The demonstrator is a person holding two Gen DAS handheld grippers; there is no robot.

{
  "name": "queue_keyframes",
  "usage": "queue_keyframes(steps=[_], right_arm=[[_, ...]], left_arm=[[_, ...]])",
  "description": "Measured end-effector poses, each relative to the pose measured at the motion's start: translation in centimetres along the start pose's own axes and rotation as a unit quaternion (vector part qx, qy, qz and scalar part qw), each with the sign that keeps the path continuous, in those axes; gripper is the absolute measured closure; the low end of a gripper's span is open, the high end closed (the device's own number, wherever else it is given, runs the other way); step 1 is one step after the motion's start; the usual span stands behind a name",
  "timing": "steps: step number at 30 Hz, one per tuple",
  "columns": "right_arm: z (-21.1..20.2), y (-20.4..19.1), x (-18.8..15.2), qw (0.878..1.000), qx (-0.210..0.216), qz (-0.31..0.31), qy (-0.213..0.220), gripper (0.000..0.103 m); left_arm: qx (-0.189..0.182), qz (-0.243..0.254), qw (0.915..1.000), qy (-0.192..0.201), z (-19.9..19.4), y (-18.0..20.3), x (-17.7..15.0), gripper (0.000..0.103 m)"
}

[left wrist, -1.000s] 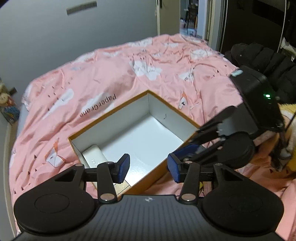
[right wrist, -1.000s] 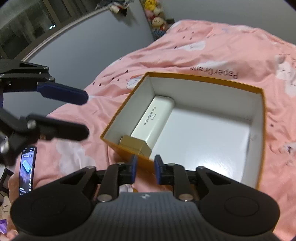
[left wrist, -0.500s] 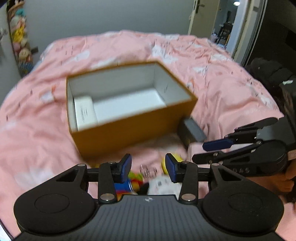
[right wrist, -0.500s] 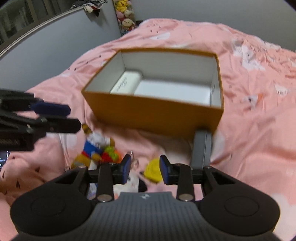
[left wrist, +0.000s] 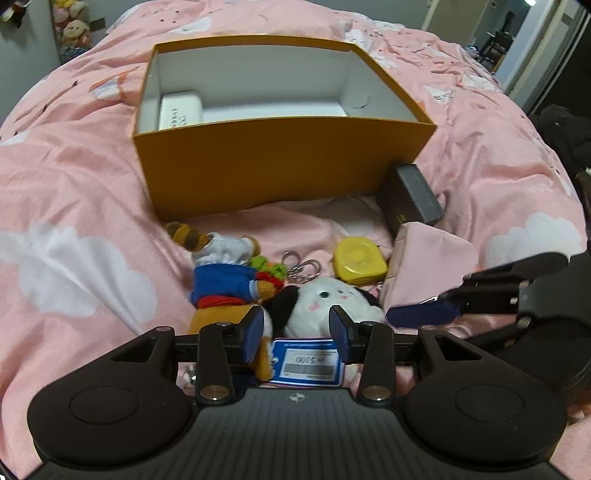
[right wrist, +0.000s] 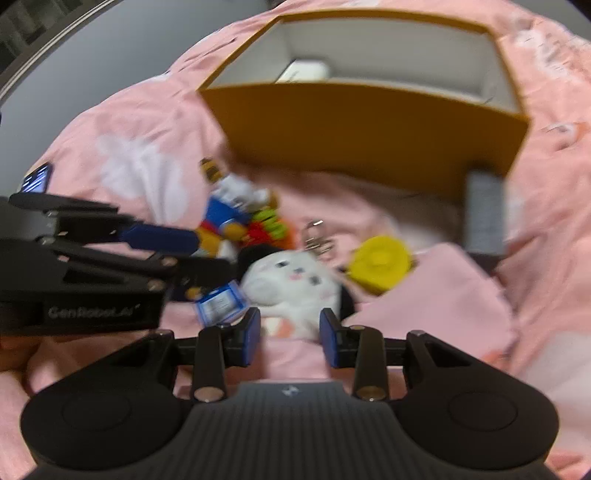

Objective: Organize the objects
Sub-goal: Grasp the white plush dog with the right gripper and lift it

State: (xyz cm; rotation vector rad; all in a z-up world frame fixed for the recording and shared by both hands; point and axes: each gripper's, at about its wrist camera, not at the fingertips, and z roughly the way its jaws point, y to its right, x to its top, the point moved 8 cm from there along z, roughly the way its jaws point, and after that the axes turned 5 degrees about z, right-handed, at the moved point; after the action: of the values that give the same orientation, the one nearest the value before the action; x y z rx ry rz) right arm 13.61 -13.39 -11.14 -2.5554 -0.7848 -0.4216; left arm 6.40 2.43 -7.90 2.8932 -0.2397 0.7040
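Note:
An open orange box (left wrist: pixel 280 162) (right wrist: pixel 369 125) with a white inside stands on the pink bed and holds a white packet (left wrist: pixel 180 110). In front of it lie a duck plush in blue (left wrist: pixel 221 280), a white and black plush (left wrist: pixel 328 299) (right wrist: pixel 291 280) with a blue tag (left wrist: pixel 306 363), a key ring (left wrist: pixel 301 264), a yellow round case (left wrist: pixel 360 260) (right wrist: pixel 380 266), a dark grey box (left wrist: pixel 410 199) and a pink pouch (left wrist: pixel 424 269). My left gripper (left wrist: pixel 298 334) is open just above the white plush. My right gripper (right wrist: pixel 290 341) is open, close in front of the same plush.
The pink quilt (left wrist: pixel 74 184) with white cloud prints covers the whole bed. A phone (right wrist: pixel 35 179) lies at the left edge. Stuffed toys (left wrist: pixel 70 26) hang on the grey wall at the far left. A doorway (left wrist: pixel 517 37) opens at the far right.
Both grippers have pulled back from over the box and dropped toward the pile of small things in front of it. Both sets of fingers have opened wider.

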Motion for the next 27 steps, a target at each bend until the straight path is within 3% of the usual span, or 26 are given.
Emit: queue_keyframes(steps=[5, 8, 16, 27], right_arm=[[1.9, -0.3, -0.6, 1.000, -0.011, -0.005, -0.026, 0.056], [2.1, 0.3, -0.5, 0.999, -0.019, 0.007, -0.031, 0.044], [4.1, 0.5, -1.2, 0.996, 0.015, 0.042, -0.072, 0.037], [3.4, 0.3, -1.3, 0.998, 0.007, 0.025, -0.054, 0.048]], left_arm=[[-0.001, -0.018, 0.9996, -0.022, 0.8, -0.5, -0.9, 0.055], [-0.004, -0.025, 0.9993, -0.026, 1.1, -0.4, -1.2, 0.055], [0.001, -0.034, 0.9992, -0.020, 1.0, -0.8, -1.3, 0.055], [0.002, -0.041, 0.9991, -0.013, 0.9, -0.9, -1.3, 0.055]])
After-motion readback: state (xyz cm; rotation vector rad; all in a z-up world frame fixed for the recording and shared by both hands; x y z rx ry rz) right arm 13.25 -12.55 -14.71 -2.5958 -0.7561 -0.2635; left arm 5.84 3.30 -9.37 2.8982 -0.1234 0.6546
